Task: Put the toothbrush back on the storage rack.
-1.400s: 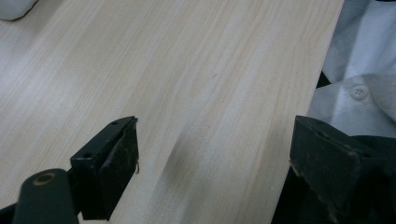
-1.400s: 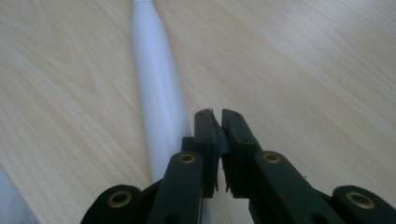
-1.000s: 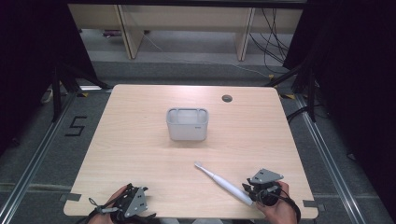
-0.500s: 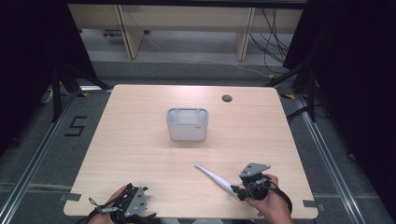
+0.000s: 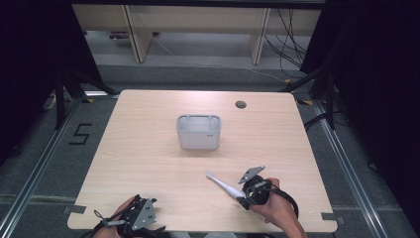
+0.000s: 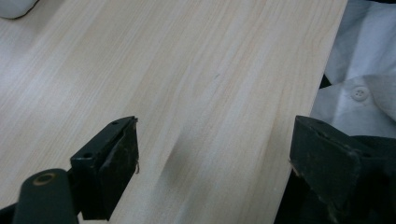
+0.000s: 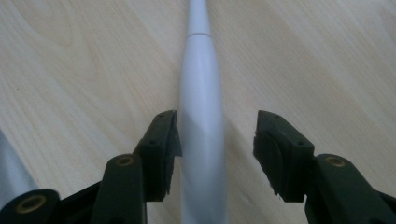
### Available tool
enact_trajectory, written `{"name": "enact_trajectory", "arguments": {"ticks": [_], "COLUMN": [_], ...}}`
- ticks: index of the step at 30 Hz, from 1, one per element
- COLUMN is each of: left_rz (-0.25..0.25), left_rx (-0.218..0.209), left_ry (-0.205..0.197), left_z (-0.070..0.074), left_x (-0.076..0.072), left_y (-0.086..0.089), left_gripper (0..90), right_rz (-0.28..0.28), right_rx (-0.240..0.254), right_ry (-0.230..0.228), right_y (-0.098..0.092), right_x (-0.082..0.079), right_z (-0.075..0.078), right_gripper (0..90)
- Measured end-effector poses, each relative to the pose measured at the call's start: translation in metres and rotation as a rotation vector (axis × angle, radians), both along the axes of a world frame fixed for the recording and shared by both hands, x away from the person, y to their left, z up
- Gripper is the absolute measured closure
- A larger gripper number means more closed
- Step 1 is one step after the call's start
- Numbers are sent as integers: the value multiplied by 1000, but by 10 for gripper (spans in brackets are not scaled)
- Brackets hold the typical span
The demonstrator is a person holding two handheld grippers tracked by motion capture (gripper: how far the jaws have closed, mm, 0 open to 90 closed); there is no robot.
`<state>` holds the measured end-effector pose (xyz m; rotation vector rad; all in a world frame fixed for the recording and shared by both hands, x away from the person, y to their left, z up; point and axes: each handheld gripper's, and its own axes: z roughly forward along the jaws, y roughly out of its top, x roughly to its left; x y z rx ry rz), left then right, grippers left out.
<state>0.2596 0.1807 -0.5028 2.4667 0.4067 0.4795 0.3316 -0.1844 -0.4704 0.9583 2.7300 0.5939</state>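
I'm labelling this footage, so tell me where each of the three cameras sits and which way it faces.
High view: above the person's side, facing forward and down on the table with its grey bin; both hands show at the bottom.
Left gripper view: rides the left gripper, looking along open fingers at bare wood.
Right gripper view: rides the right gripper, looking along the white toothbrush lying between open fingers.
Shared: the toothbrush and right gripper also appear in the high view.

Both tongs (image 6: 215, 154) (image 7: 217, 154) open, low
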Motion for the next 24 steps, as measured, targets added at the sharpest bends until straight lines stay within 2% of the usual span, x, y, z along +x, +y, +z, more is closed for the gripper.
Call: {"name": "enact_trajectory", "arguments": {"ticks": [3, 4, 7, 15, 24], "left_rz": [6, 6, 6, 5, 4], "left_rx": [-8, -8, -9, -7, -2], "left_ry": [-9, -9, -9, -9, -10], "left_z": [-1, -1, -1, -1, -1], "left_x": [0, 0, 0, 0, 0], "left_y": [0, 0, 0, 0, 0], "left_gripper": [153, 153, 153, 153, 153], "right_rz": [-6, 20, 14, 56, 61], "right_rx": [-13, -17, -39, -93, -148], "right_ry": [17, 10, 33, 70, 105], "right_y": [4, 5, 9, 15, 25], "right_x": [4, 6, 8, 16, 24], "right_z": [-1, -2, -3, -6, -7], "right_gripper": [507, 512, 521, 550, 586]}}
